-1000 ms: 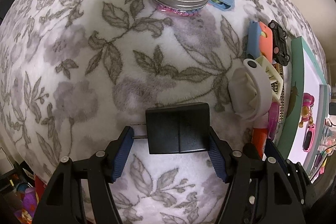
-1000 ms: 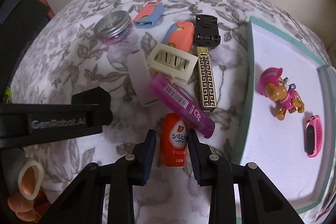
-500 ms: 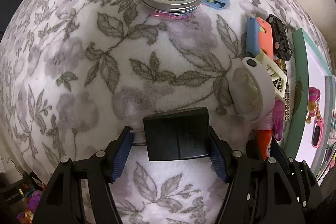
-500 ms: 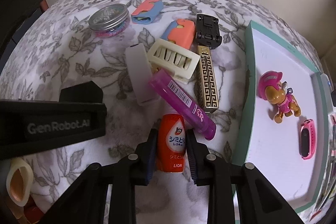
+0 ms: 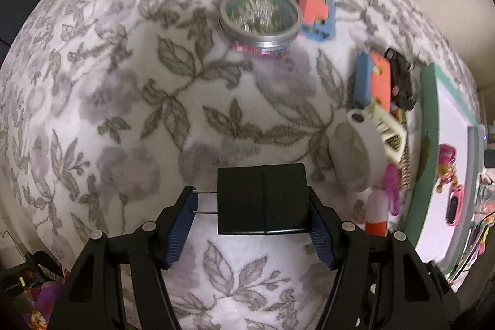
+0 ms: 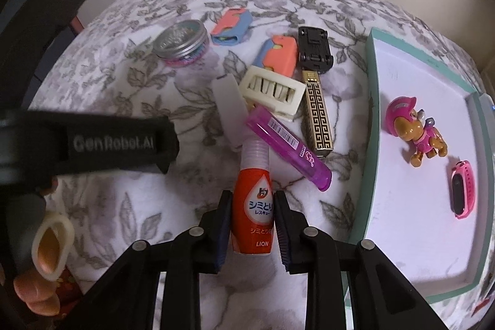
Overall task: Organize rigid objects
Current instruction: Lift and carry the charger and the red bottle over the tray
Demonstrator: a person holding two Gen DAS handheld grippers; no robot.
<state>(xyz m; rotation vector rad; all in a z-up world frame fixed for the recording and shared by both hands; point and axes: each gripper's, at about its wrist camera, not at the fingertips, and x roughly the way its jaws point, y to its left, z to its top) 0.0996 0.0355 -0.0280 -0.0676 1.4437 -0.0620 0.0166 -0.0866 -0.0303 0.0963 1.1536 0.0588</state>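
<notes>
- Left tongs are clamped on a black plug adapter, its prongs against the left pad, above the floral blanket.
- Right tongs are clamped on an orange stain-remover bottle.
- Its cap touches the purple tube in the clutter.
- The teal tray sits at the blanket's right edge, holding a pink toy pup.
</notes>
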